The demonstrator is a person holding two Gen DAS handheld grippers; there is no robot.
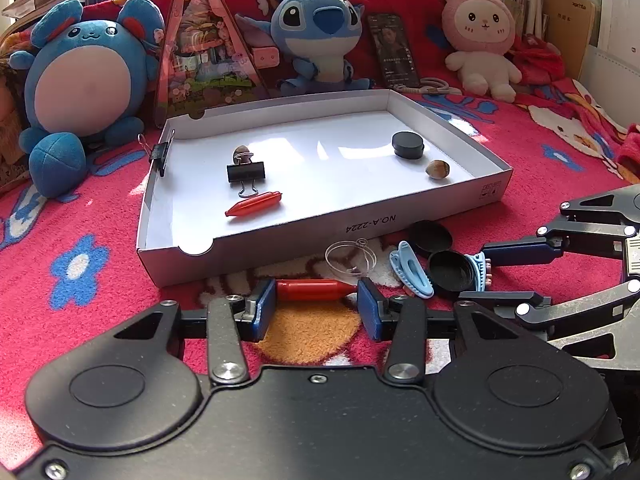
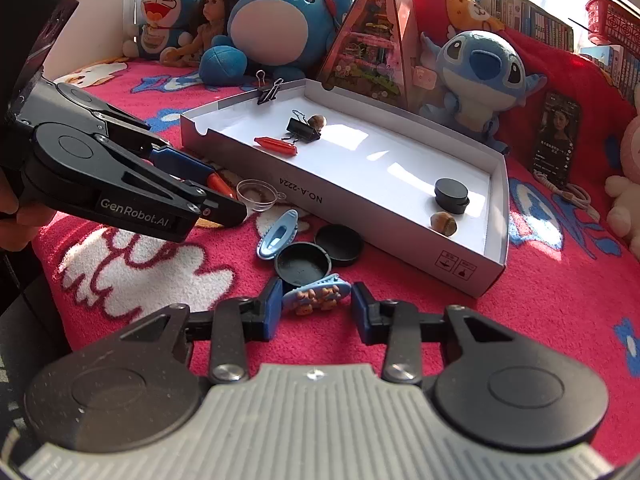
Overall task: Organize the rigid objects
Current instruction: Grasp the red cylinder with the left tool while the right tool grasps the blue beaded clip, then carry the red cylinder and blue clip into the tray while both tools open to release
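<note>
Both hand-held grippers work just in front of the white box (image 1: 304, 236): the left hand-held gripper (image 1: 316, 300) pinches a red capsule (image 1: 312, 290) endwise, the right hand-held gripper (image 2: 314, 304) brackets a blue hair clip (image 2: 314, 295), both apparently bound for the box.

Behind your work area a round blue plush (image 1: 84, 80) sits at the left against a red patterned blanket (image 1: 100, 280), with a pink triangular display case (image 1: 200, 52) upright just beside it and a blue big-eared plush (image 1: 320, 36) next along. You have a phone (image 1: 392, 50) propped with its screen lit between that plush and a pink-hooded rabbit plush (image 1: 480, 36), and a coiled cord (image 1: 432, 88) lying at its foot. From the right wrist view you can also see a blue-and-white cat plush (image 2: 168, 12) and a brown-haired doll (image 2: 208, 20) at far left, bookshelves (image 2: 540, 24) behind, and a red basket (image 2: 612, 20) at upper right.
</note>
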